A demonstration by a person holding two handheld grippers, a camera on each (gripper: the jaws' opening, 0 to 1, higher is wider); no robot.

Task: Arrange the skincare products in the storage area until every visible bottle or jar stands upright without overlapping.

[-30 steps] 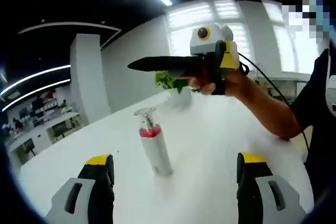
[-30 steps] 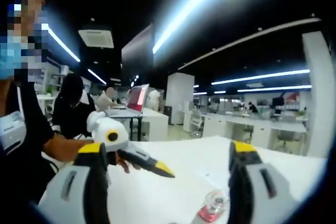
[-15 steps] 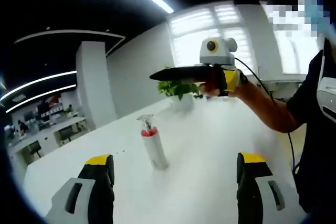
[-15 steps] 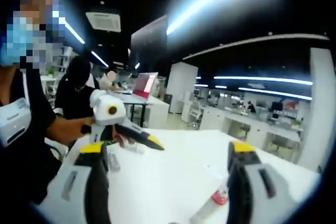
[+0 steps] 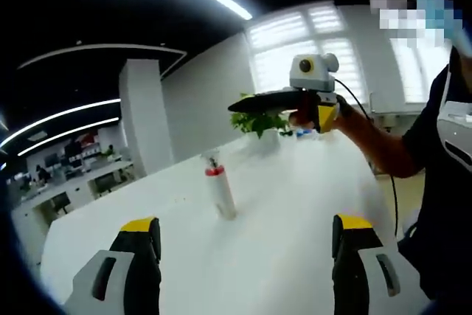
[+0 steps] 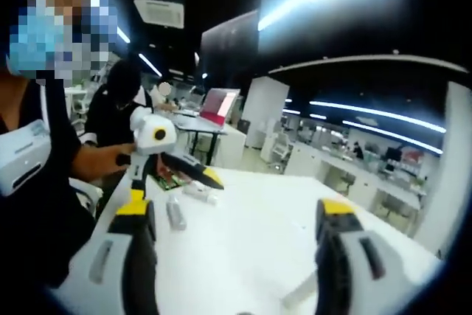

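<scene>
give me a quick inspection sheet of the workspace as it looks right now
surface: white table, mostly bare.
job's things: one white bottle with a red collar and clear cap, standing upright, apart from both grippers. Two small pale items lie flat near the table's far end in the right gripper view; too blurred to identify.
clutter: a green and red flat object by those items, unclear what it is.
grippers: left gripper open, holding nothing, low over the table. Right gripper open, holding nothing, held up above the table.
cables: a black cable runs from the right gripper along the person's arm.
surroundings: potted plant at the table's far edge, windows, office desks, a seated person with a laptop.
</scene>
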